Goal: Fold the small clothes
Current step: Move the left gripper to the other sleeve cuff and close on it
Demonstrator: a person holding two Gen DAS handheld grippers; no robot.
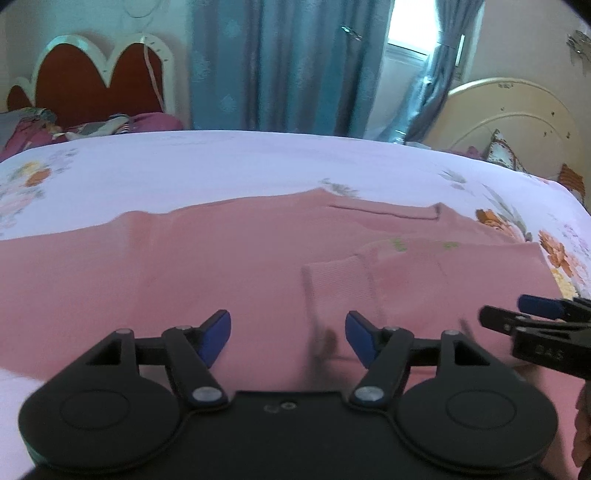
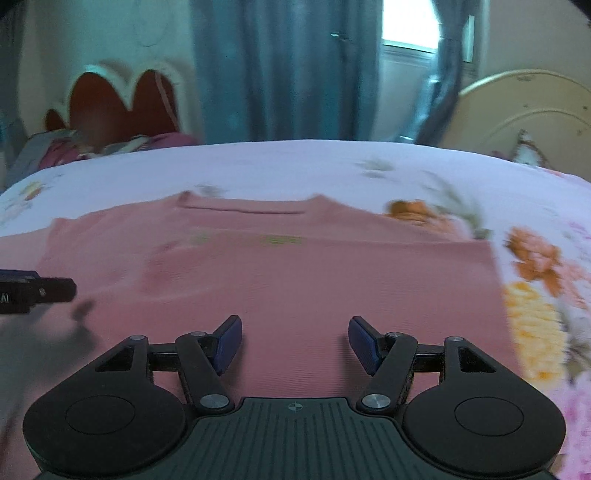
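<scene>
The pink sweater (image 2: 280, 273) lies flat across the bed (image 1: 229, 166), collar toward the far edge, its length running side to side, while the left gripper (image 1: 288, 338) and right gripper (image 2: 295, 343) hover released and empty over its near part.

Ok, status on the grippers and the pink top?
Left gripper and right gripper open, empty. Pink top flat on floral bedsheet, sleeve folded in. Nothing obstructing.

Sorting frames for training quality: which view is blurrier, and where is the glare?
Right wrist view: more smeared, worst on the floral bedsheet at right; pink sweater softer. Left wrist view: sharper, slight blur around the sleeve cuff. Both views: window blown out, fisheye bends the bed edge.
</scene>
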